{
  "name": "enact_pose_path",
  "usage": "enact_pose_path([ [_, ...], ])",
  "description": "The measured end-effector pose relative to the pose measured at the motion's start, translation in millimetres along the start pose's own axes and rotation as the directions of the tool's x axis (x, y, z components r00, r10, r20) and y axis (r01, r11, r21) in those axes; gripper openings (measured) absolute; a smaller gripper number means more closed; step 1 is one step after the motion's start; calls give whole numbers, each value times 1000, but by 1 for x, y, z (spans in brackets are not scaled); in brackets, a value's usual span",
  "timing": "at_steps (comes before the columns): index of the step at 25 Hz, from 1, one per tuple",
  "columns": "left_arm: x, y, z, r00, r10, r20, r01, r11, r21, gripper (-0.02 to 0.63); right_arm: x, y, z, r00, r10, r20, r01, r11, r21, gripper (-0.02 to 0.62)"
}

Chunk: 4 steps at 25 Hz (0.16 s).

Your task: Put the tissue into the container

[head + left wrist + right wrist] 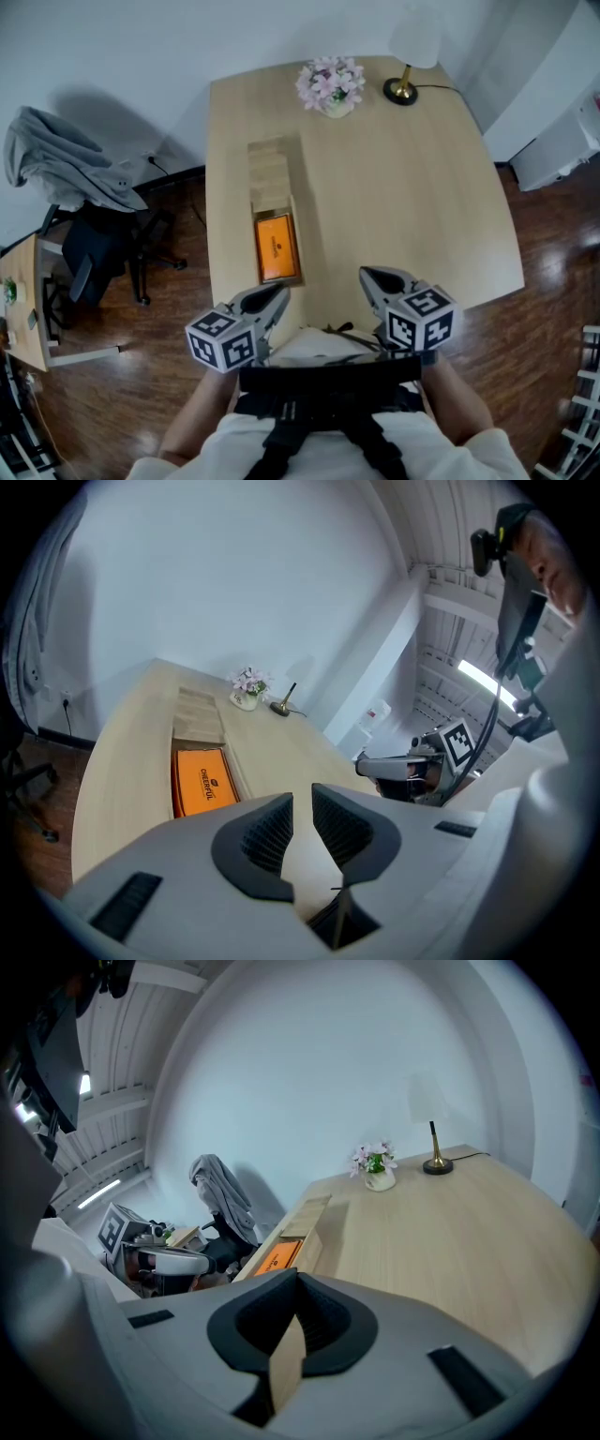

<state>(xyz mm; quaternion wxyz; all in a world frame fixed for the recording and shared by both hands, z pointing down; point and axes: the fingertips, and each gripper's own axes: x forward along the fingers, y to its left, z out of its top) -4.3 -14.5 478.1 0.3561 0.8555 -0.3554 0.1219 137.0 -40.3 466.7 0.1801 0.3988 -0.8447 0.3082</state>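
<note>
An orange tissue pack [277, 247] lies in the near end of a long wooden container [269, 169] on the table's left part. The left gripper view shows the same pack [203, 780] and the right gripper view shows it too [278, 1257]. My left gripper [279, 291] hovers just short of the pack at the table's near edge. Its jaws stand a little apart with nothing between them [302, 799]. My right gripper [367, 275] is to its right over bare tabletop, shut and empty [298, 1279].
At the table's far edge stand a pot of pink flowers [331, 86] and a brass-footed lamp [401, 90]. Left of the table are a chair draped with grey cloth [66, 169] and a small side table [19, 300]. A white cabinet [562, 141] is at the right.
</note>
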Motion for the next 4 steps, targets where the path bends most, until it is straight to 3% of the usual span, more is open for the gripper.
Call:
enact_pose_path([
  [4,0,4,-2,1000,6,-4,-6,1000,-8,63,1,2,0,1000,0,-5,0,1000,1,0],
])
